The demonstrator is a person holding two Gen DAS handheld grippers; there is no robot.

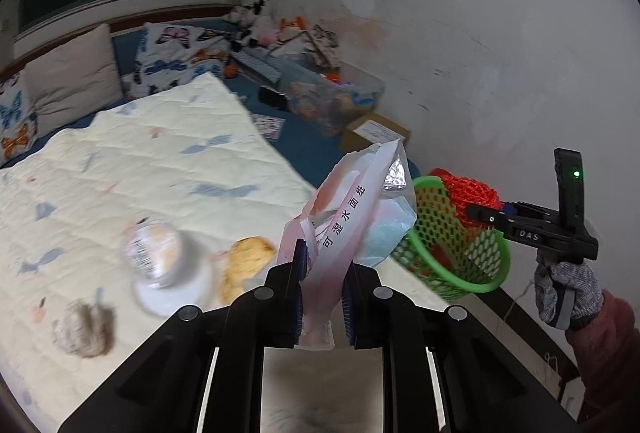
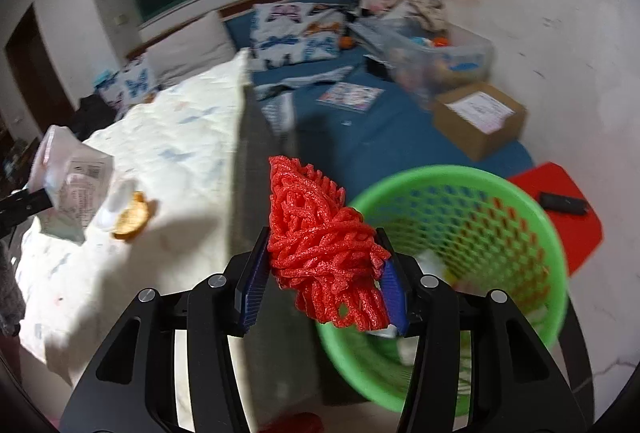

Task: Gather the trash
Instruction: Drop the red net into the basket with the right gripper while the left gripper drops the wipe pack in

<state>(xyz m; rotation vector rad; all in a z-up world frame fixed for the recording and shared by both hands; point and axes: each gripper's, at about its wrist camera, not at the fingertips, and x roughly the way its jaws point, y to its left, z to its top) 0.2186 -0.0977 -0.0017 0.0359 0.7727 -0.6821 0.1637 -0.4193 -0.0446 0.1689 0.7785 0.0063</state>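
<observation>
My left gripper [image 1: 323, 287] is shut on an empty pink and white tissue packet [image 1: 352, 217], held up over the edge of the bed. My right gripper [image 2: 324, 275] is shut on a red foam fruit net [image 2: 320, 233], just left of the green mesh basket [image 2: 520, 201]. The left wrist view shows the same basket [image 1: 452, 253] beside the bed, with the red net [image 1: 472, 197] and the right gripper [image 1: 480, 211] above its rim. On the quilt lie a clear plastic cup [image 1: 156, 253], an orange peel [image 1: 244, 265] and a grey crumpled wad [image 1: 82, 329].
The cream quilt [image 1: 160, 161] covers the bed, with pillows [image 1: 68, 77] at its head. Toys, a clear bin [image 2: 436, 53] and a cardboard box [image 2: 480, 117] sit on the blue sheet by the wall. A red stool [image 2: 560, 209] holding a black object stands behind the basket.
</observation>
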